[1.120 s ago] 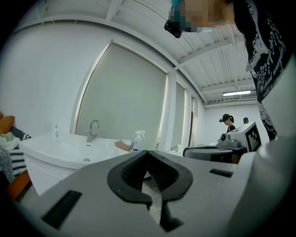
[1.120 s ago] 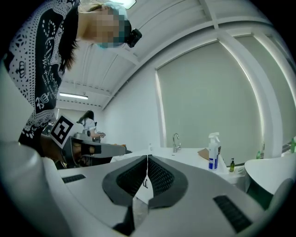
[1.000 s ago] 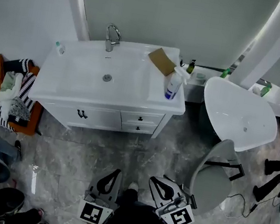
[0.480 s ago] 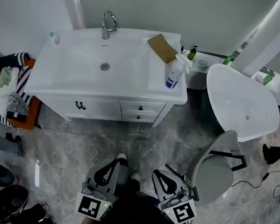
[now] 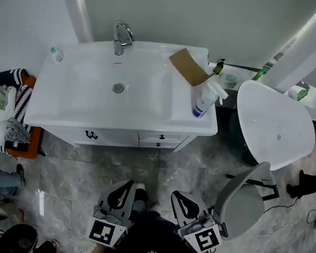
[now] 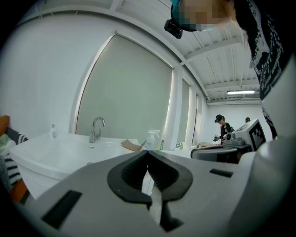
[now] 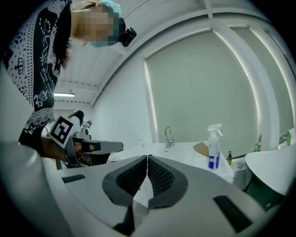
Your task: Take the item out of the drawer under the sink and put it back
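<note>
**Both claws empty, vanity dead ahead**

The left claw and right claw are both clenched on nothing and carried low at 6 o'clock; I'd say that's just travelling posture. At 12 o'clock from them, the two drawers under the counter sit closed. The item is presumably inside, unseen. Against a second ago, the vanity fills more of the head view: the person has stepped closer.

Stacked under the sink, at its right: two white drawers, both shut (dark knob each).
</note>
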